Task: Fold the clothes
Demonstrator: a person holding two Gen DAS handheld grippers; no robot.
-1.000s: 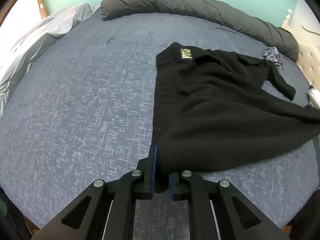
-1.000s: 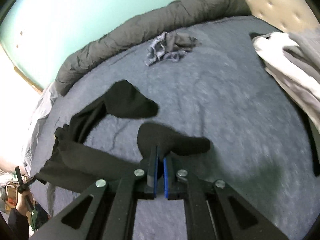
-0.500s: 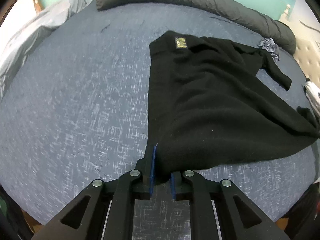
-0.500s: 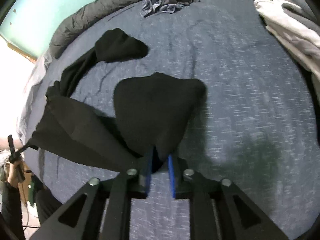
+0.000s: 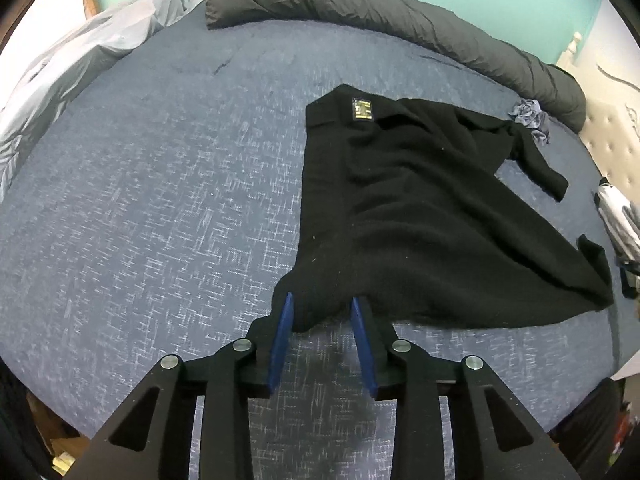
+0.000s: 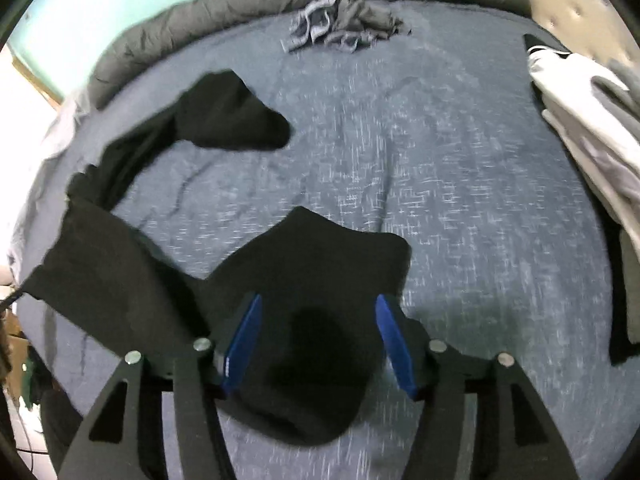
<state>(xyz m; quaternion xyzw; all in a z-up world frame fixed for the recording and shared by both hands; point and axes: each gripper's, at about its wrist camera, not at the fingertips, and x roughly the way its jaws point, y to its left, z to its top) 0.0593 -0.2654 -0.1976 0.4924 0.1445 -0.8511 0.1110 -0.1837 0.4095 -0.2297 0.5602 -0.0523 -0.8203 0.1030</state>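
A black sweater lies spread on a blue bed. Left tongs and right tongs both gape apart, cloth lying loose between them. Smoothing the hem flat before the next fold seems wise. Only the left view shows the collar label; only the right shows crumpled grey clothes.

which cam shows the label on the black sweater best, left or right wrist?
Left wrist. The yellowish label sits in plain view near the collar of the black sweater, which lies spread on the bed. The right wrist view shows only a sleeve end and dark folds of the sweater; no label shows there.
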